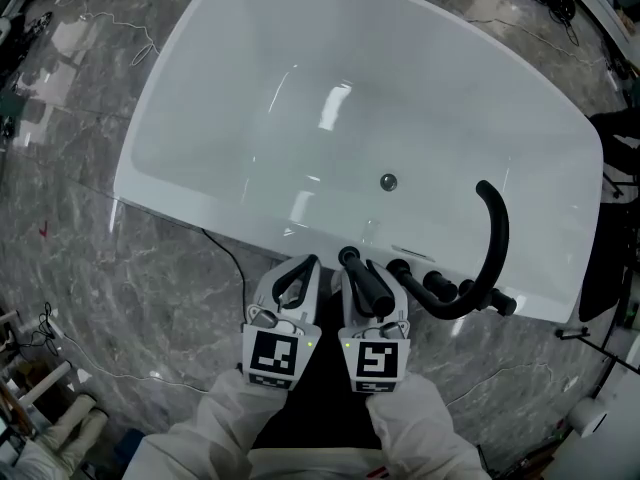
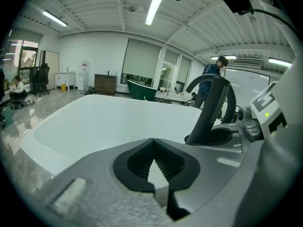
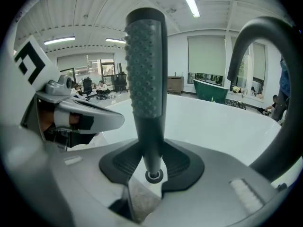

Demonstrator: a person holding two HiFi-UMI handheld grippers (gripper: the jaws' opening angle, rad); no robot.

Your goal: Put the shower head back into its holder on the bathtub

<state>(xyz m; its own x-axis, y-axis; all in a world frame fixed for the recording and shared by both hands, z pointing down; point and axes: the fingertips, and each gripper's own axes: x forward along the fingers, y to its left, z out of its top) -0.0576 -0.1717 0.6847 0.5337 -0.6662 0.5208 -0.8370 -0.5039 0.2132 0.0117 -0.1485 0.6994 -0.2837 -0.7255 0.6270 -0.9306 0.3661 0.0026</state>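
Note:
The black shower head (image 1: 352,261) stands upright between the pads of my right gripper (image 1: 372,286), which is shut on its lower stem. In the right gripper view the dimpled handle (image 3: 146,70) rises from my right gripper (image 3: 152,167), and its lower end meets a small round ring over the white rim. I cannot tell whether it is seated there. My left gripper (image 1: 303,265) hangs beside it on the left, over the near rim of the white bathtub (image 1: 200,208). It is shut with nothing between the pads, and the tips of my left gripper (image 2: 152,143) touch.
A curved black faucet spout (image 1: 492,238) and a row of black knobs (image 1: 437,286) sit on the rim just right of my right gripper. A thin black cable (image 1: 225,253) runs over the marble floor. A person (image 2: 210,72) stands far behind the tub.

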